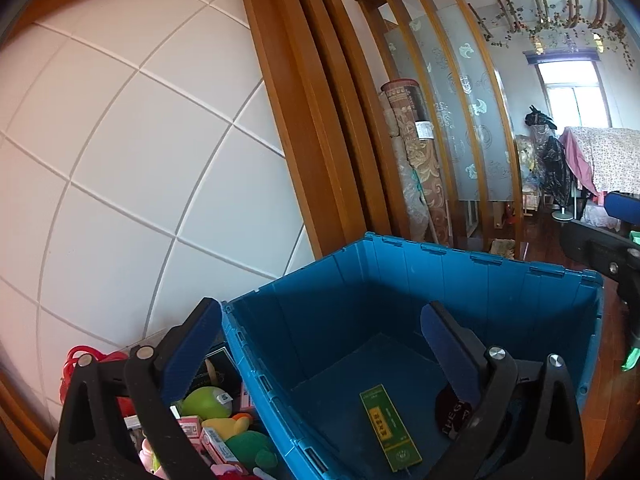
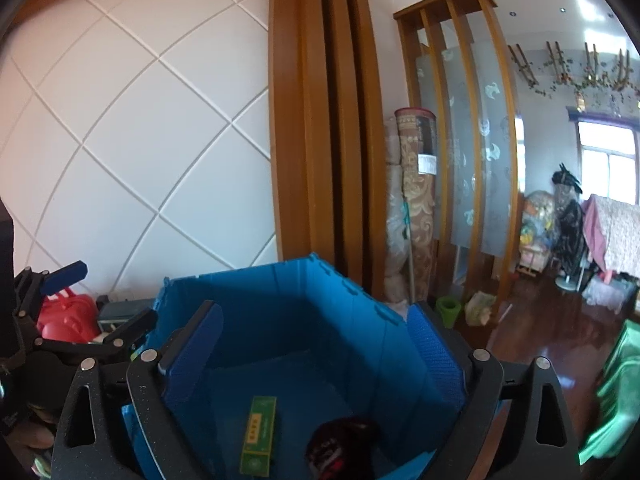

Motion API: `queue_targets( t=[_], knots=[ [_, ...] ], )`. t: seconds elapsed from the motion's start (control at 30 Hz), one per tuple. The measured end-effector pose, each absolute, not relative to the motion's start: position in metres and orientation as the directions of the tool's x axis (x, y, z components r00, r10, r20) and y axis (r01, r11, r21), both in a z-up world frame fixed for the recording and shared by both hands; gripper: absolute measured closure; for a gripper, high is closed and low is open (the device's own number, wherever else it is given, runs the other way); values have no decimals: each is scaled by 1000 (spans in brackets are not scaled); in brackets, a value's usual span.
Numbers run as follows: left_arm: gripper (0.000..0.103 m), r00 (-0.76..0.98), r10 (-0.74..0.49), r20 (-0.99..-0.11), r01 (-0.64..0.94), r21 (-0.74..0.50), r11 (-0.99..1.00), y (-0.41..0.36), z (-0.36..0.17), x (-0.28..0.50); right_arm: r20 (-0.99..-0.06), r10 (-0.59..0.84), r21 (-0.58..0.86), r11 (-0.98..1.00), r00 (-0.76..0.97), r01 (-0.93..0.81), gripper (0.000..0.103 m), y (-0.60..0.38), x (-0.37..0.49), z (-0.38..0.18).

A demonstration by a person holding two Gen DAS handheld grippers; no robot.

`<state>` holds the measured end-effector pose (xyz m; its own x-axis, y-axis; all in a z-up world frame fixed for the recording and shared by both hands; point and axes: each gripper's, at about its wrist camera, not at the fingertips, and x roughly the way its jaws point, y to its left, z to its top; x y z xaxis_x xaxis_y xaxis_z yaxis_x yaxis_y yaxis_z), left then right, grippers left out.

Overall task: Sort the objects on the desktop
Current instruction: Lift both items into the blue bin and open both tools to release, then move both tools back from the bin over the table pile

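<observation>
A blue plastic crate fills the lower middle of both views. On its floor lie a flat green box and a dark round object with red print, which is blurred in the right wrist view. My left gripper is open over the crate's left wall, one finger outside it and one inside, with nothing held. My right gripper is open above the crate's inside, with nothing between its pads. The left gripper also shows open at the left of the right wrist view.
Left of the crate lies a heap of small items: a green ball, pink boxes, a green plush and a red plastic case. A white panelled wall and a wooden frame stand behind. Rolled carpets and a green cup are on the floor to the right.
</observation>
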<state>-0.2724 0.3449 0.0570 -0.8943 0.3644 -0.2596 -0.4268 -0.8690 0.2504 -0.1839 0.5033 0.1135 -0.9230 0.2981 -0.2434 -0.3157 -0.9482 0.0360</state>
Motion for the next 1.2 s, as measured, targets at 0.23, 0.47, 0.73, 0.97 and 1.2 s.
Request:
queue_targets(
  t=[0.23, 0.47, 0.73, 0.97, 1.2],
  knots=[
    [2, -918, 289, -271, -351, 217, -911, 317, 46, -272, -261, 238, 65, -963, -936, -263, 1, 481, -177, 96],
    [2, -934, 226, -276, -282, 182, -942, 285, 35, -272, -275, 182, 100, -971, -944, -217, 1, 461, -175, 83],
    [2, -933, 187, -307, -246, 167, -955, 236, 22, -267, -286, 148, 108, -977, -947, -185, 1, 418, -172, 80],
    [2, -939, 129, -318, -191, 172, -966, 171, 19, -263, -303, 102, 117, -983, -947, -144, 0, 360, -175, 75],
    [2, -939, 84, -333, -145, 164, -976, 108, 11, -259, -319, 73, 99, -989, -945, -110, 0, 300, -172, 69]
  ],
)
